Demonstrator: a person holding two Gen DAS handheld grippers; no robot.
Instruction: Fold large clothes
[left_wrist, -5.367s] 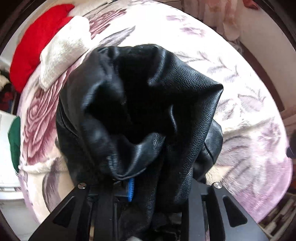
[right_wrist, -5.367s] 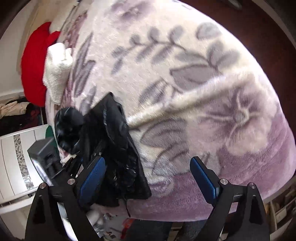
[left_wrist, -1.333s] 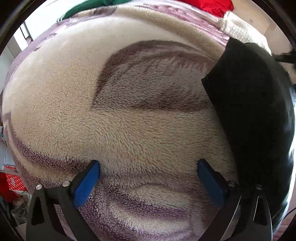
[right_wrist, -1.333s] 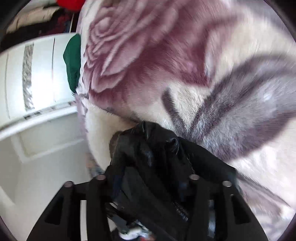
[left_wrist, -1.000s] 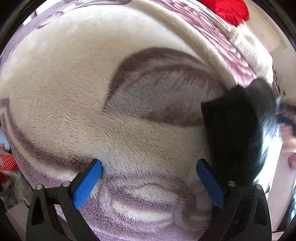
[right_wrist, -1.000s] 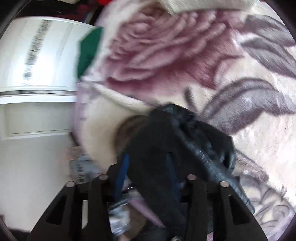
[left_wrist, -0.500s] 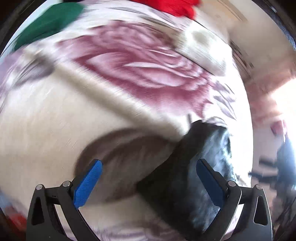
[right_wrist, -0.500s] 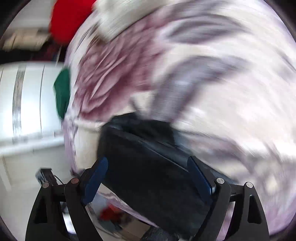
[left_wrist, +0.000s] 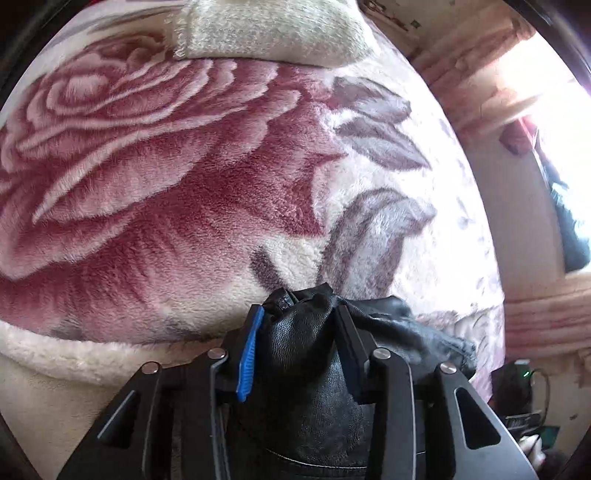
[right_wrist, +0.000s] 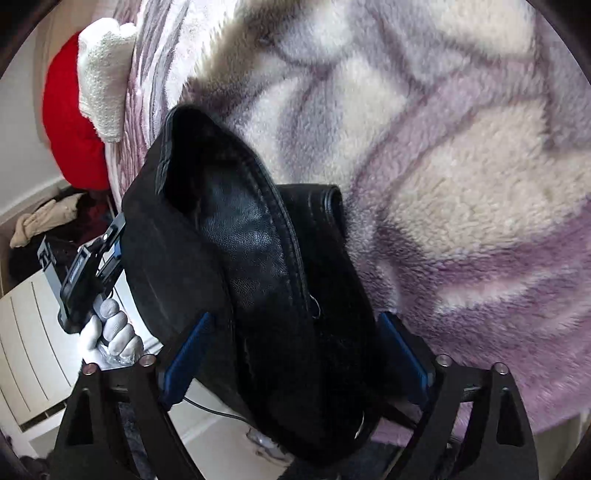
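Note:
A black leather jacket (left_wrist: 306, 354) is bunched between my left gripper's (left_wrist: 297, 317) fingers, which are shut on it above a fleece blanket (left_wrist: 155, 177) with a rose pattern. In the right wrist view the jacket (right_wrist: 251, 258) hangs as a folded mass in front of my right gripper (right_wrist: 295, 332). The right gripper's blue pads (right_wrist: 184, 350) stand wide apart on either side of the leather without pinching it. The left gripper (right_wrist: 85, 273) and the gloved hand holding it show at the left of that view.
A folded white knit (left_wrist: 269, 29) lies at the blanket's far end, with a red garment (right_wrist: 70, 122) beside it. A white cabinet (right_wrist: 33, 332) stands left of the bed. A wall and a bright window (left_wrist: 546, 92) are to the right.
My left gripper was open over the blanket beside the jacket and is now shut on the jacket. My right gripper held the jacket a second ago, then opened and stays open around it.

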